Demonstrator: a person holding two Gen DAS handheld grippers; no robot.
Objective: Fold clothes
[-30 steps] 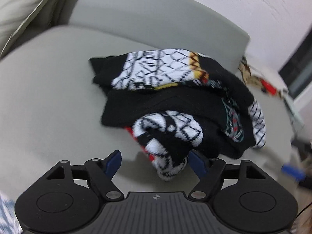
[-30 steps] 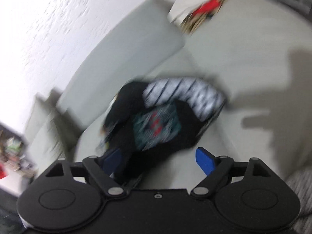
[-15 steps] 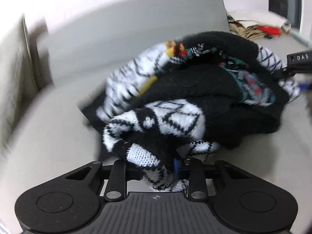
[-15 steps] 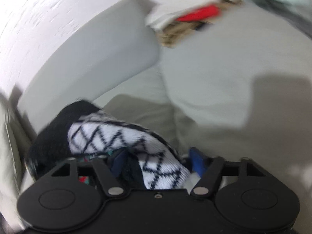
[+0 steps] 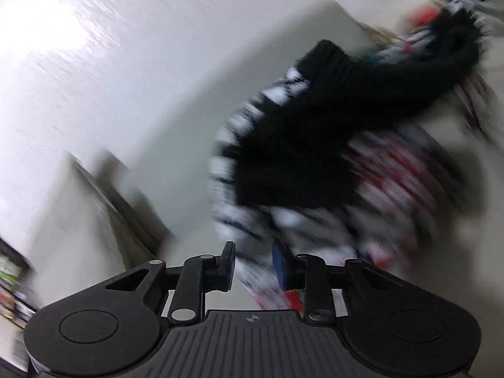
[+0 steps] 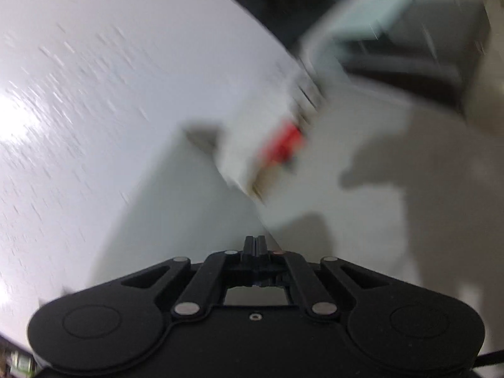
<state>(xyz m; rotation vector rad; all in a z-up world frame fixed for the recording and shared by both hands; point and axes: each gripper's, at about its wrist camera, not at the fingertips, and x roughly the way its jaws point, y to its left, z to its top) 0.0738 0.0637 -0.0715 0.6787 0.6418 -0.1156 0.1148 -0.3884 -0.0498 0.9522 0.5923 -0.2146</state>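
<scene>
- Left gripper [image 5: 253, 263]: black linkage with blue pads, jaws drawn close with a narrow gap, pinching a white-and-black patterned edge of the knit sweater [image 5: 318, 145].
- Black knit sweater with white zigzag bands and red patterned panels: lifted, stretched from between the left jaws upward and rightward across the left wrist view; far end near the upper right corner, heavily motion-blurred.
- Behind the sweater: pale grey sofa backrest cushion [image 5: 258, 63] and white textured wall [image 5: 110, 31].
- Right gripper [image 6: 255, 245]: jaws pressed fully together; cannot tell whether any fabric sits between them, none visible ahead of the tips.
- Right wrist view: blurred white-and-red bundle [image 6: 277, 138] on the grey sofa, well apart from the jaws.
</scene>
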